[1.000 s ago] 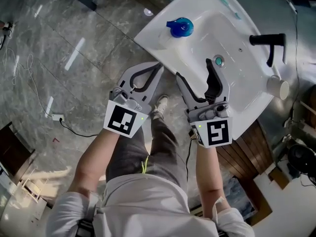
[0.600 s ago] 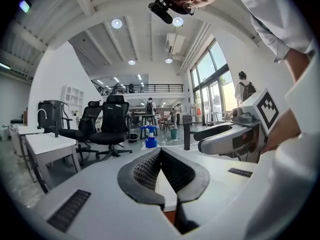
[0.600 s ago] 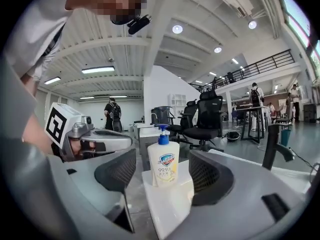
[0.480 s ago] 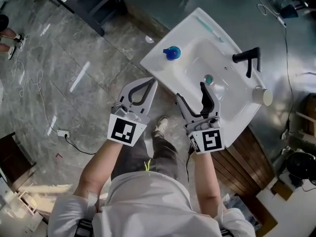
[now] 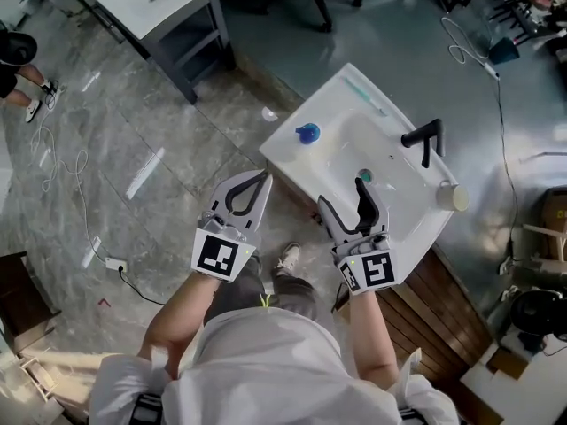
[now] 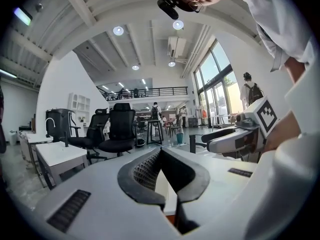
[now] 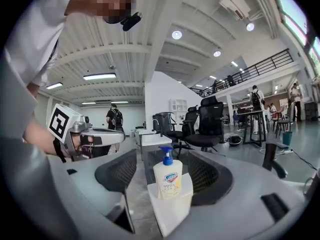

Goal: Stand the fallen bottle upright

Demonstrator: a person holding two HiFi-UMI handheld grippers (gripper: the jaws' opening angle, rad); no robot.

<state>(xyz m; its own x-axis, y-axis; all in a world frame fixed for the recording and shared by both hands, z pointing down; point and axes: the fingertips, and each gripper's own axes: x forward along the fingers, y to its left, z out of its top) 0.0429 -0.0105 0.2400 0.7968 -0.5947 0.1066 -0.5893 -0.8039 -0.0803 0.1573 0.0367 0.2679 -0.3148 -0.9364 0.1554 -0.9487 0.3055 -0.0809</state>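
Observation:
The soap bottle [image 5: 308, 133] with a blue pump stands upright on the left corner of the white sink [image 5: 403, 228]. In the right gripper view the bottle [image 7: 167, 181] shows cream with a blue pump, well beyond the jaws. My right gripper [image 5: 344, 199] is open at the sink's near edge with nothing between its fingers; it is also open in its own view [image 7: 165, 156]. My left gripper [image 5: 262, 178] hangs shut and empty over the floor, left of the sink. In its own view the left gripper [image 6: 160, 152] has its jaws meeting at the tips.
A black faucet [image 5: 423, 140] and a drain [image 5: 365, 176] sit in the basin, with a pale cup [image 5: 452, 196] on the right rim. A grey table [image 5: 164, 7] stands at the back left. Cables [image 5: 62, 175] lie on the stone floor. Wooden boards [image 5: 443, 299] lie at the right.
The view has pulled back and the sink looks smaller and farther. Both grippers have drawn back from it; the right one has left the basin for its near edge. The bottle stays upright.

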